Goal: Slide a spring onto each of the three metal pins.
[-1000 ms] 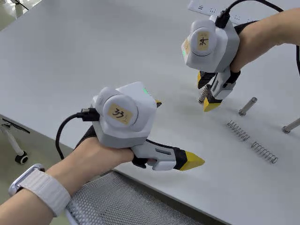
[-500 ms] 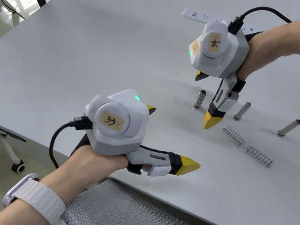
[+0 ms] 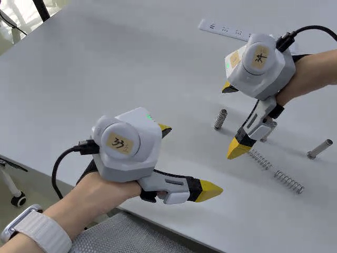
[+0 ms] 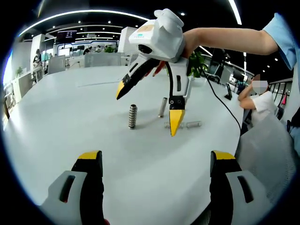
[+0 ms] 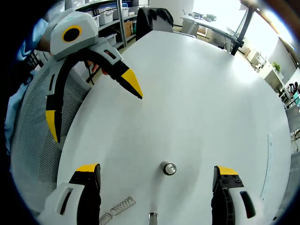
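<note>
Your left tongs (image 3: 188, 158) and right tongs (image 3: 232, 119) are gaping empty. One coiled spring (image 3: 220, 120) is sleeving an upright steel pin (image 3: 223, 111), round-topped from your right gripper view; two loose springs (image 3: 259, 158) (image 3: 288, 181) are lying on the matte desk (image 3: 105, 63).

Head view looks down on the table (image 3: 105, 68); gripper views face each other across one pin (image 3: 220, 119).
</note>
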